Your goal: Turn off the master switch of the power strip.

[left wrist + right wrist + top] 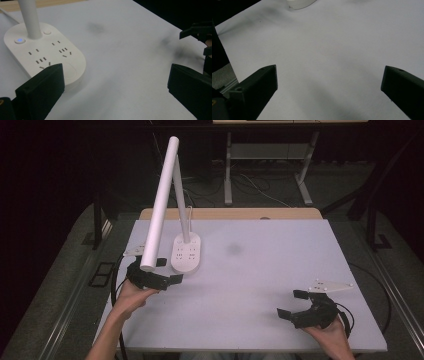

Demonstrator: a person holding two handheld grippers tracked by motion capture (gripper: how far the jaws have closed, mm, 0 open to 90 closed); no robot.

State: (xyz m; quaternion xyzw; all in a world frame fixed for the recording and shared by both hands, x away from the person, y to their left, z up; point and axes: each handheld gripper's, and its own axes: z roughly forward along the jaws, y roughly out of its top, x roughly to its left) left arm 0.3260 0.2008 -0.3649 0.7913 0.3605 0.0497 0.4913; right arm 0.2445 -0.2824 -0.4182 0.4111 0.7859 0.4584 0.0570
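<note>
A white desk lamp stands on an oval base with sockets in it, at the left of the white table. Its long tube head slants down over the table's left side. My left gripper is open just left of and in front of the base, nothing between its jaws. In the left gripper view the base lies past the left jaw, a button glowing blue beside the stem. My right gripper is open and empty at the front right, over bare table.
A white cord runs from the lamp base toward the back edge. The right gripper appears far off in the left gripper view. Black cables trail off both table sides. A desk frame stands on the floor behind.
</note>
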